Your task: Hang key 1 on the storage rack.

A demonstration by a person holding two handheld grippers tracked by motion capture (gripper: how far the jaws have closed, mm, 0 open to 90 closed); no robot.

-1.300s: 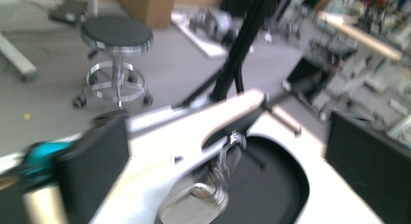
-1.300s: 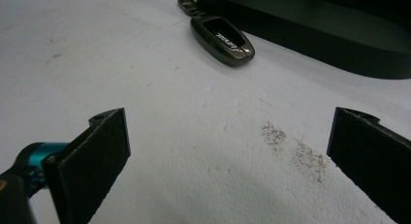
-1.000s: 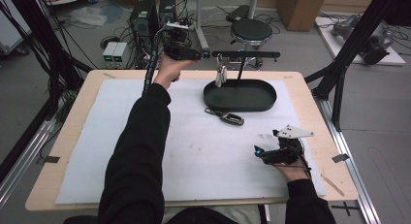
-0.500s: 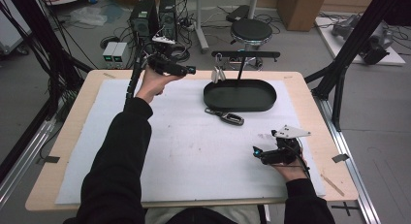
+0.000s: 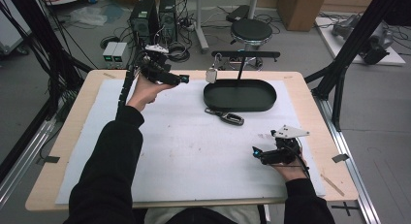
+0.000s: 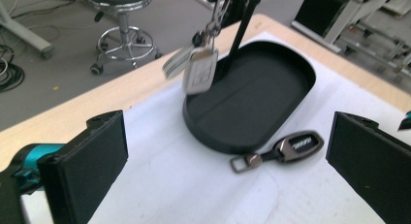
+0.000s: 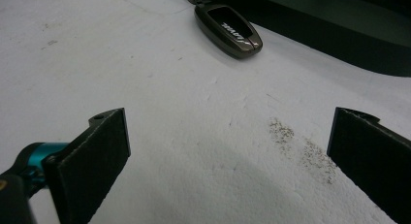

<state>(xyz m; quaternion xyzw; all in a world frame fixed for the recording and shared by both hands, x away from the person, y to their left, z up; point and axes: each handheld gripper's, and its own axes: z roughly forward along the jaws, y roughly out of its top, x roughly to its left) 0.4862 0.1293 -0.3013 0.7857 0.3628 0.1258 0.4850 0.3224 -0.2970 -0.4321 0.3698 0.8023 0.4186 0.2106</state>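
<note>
Keys on a ring with a pale rectangular tag (image 6: 198,71) hang from the hook of a black stand (image 5: 241,64) that rises out of an oval black tray (image 5: 240,95); the tag dangles over the tray's near-left rim, seemingly just clear of it, though blur makes that hard to judge. Left gripper (image 5: 183,79) is raised left of the tray, jaws spread wide, holding nothing. Just beside the tray's front edge a dark car key fob (image 5: 227,117) lies flat on the white mat (image 5: 184,146). Right gripper (image 5: 255,152) rests on the mat well in front of the tray, jaws wide and empty.
</note>
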